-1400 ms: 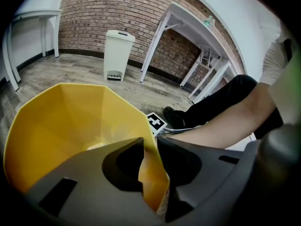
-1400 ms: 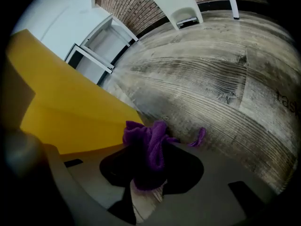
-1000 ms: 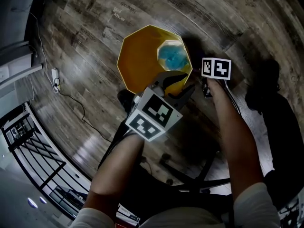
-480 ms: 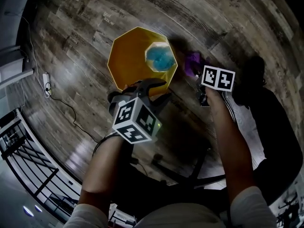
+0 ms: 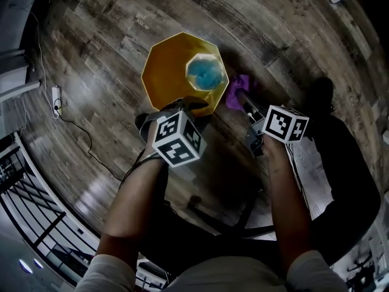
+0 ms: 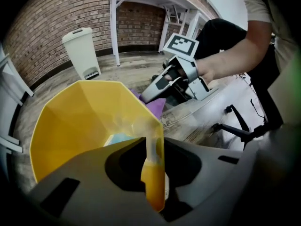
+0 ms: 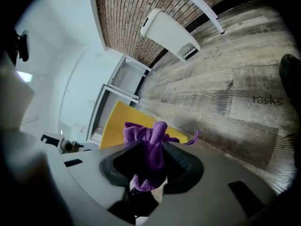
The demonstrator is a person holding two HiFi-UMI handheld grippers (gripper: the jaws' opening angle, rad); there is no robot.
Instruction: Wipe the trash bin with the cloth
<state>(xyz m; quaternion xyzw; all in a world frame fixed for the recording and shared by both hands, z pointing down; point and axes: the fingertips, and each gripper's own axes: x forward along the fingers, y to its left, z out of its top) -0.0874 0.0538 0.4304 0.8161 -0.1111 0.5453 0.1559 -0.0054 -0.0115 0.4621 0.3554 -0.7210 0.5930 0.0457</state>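
A yellow eight-sided trash bin [image 5: 173, 72] stands open on the wood floor, with something blue [image 5: 203, 73] at its bottom. My left gripper [image 5: 189, 105] sits on the bin's near rim; in the left gripper view the yellow wall [image 6: 153, 173] runs between the jaws, which have just been closing on it. A bunched purple cloth [image 7: 149, 142] is pinched in my right gripper [image 7: 149, 175]. That gripper [image 5: 246, 102] hangs just right of the bin, the cloth [image 5: 236, 93] by the outer wall. The left gripper view also shows the cloth [image 6: 156, 106].
A white pedal bin [image 6: 82, 51] stands by the brick wall beside white table legs [image 6: 114, 22]. A power strip with cable [image 5: 56, 99] lies on the floor at left. A black chair base [image 5: 234, 221] and white sheets [image 5: 310, 163] are close to me.
My right gripper has risen and brought the purple cloth into sight beside the bin. My left gripper has shifted left, rolled and settled lower on the bin's near rim.
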